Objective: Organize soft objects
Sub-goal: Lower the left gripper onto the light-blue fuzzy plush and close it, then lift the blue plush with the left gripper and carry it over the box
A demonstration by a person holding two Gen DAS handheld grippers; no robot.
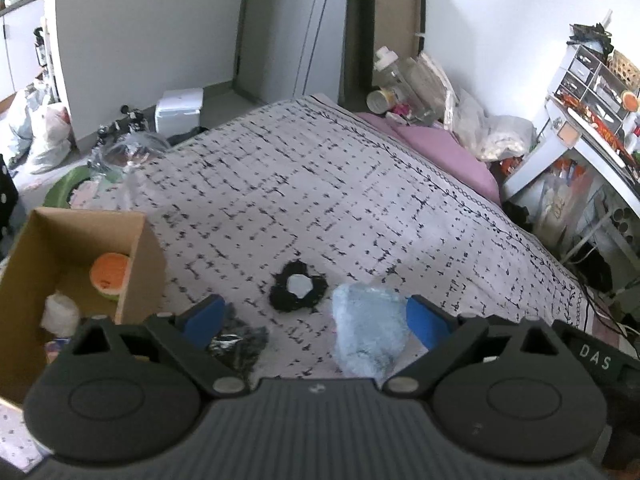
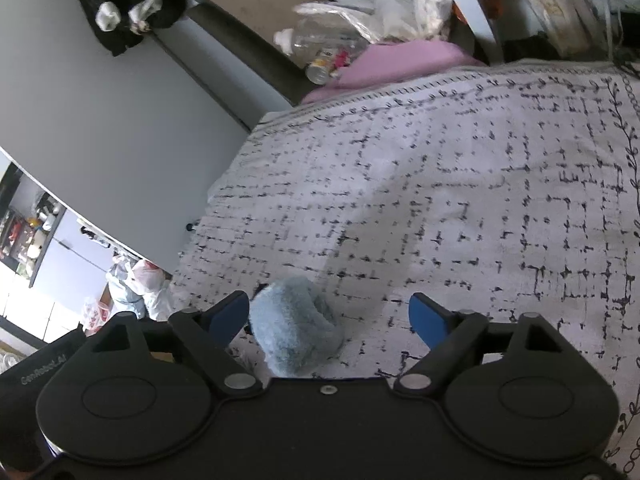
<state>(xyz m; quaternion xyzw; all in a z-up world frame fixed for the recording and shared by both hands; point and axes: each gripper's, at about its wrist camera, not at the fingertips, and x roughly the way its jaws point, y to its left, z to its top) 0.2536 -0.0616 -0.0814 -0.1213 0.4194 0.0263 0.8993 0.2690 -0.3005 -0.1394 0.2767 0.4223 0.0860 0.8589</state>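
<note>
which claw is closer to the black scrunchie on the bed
Left. The left claw hangs open just short of the black scrunchie; the right claw is open over the blue fuzzy item.

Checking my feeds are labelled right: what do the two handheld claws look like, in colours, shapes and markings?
Both look alike: black bodies with two round discs, silver pivot pins, angled black linkages and blue fingertip pads. The left claw has a ribbed grey centre and white "DAS" lettering at its right edge. The right claw shows faint grey lettering at its left edge. No cables or sleeves show.

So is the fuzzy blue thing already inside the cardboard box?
No, the fuzzy blue thing lies on the bedspread, outside the cardboard box.
</note>
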